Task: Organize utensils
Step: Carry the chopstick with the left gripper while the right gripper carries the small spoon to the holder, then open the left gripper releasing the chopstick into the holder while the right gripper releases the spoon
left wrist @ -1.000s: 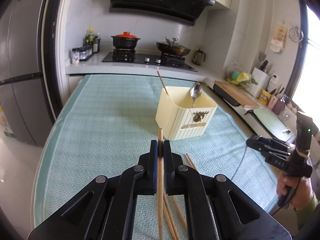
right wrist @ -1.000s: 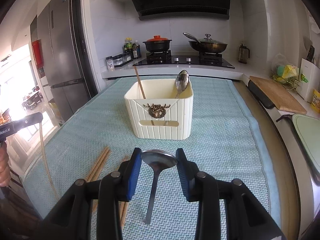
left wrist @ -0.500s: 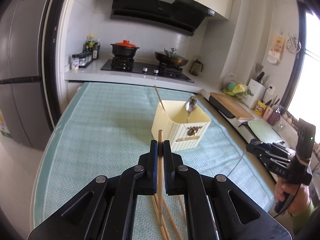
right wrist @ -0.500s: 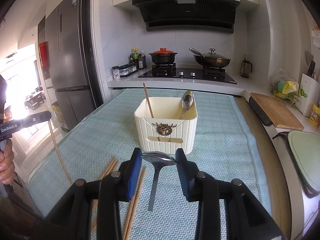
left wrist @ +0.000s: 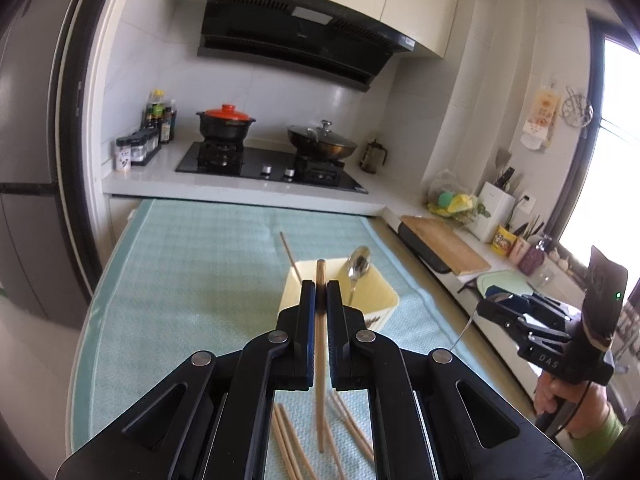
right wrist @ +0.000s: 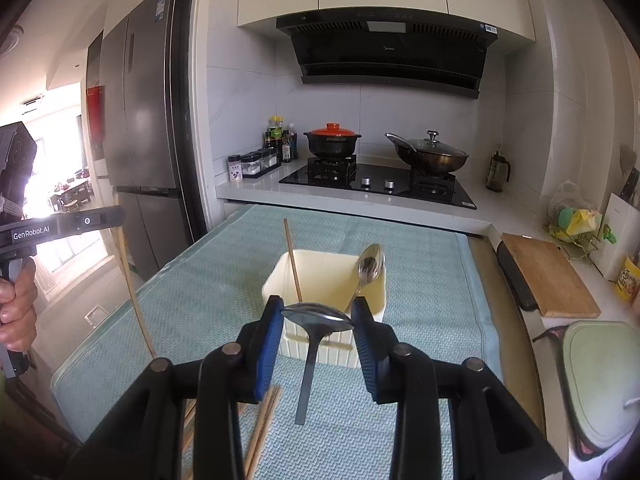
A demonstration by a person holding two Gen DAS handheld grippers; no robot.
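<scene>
In the left wrist view the black body of the left gripper (left wrist: 320, 292) hides the front of the cream utensil holder (left wrist: 384, 300), so only part of its rim and inside shows, and the loose chopsticks (left wrist: 352, 428) on the teal mat (left wrist: 192, 280) are cut off by the gripper frame and the picture's lower edge. Its jaws are pressed together on a single wooden chopstick (left wrist: 320, 360), which hangs down clear of the mat with its top just above the jaws. The right wrist view shows the holder's ribbed front wall below the right gripper (right wrist: 318, 316), though its emblem is hidden behind the held spoon (right wrist: 316, 320). That gripper's jaws pinch the spoon by its bowl, handle hanging down above the worktop. Both views show one chopstick and one spoon leaning inside the holder. Only the right view shows the left hand (right wrist: 16, 312); the right hand (left wrist: 568, 396) appears only in the left view, partly cut off.
</scene>
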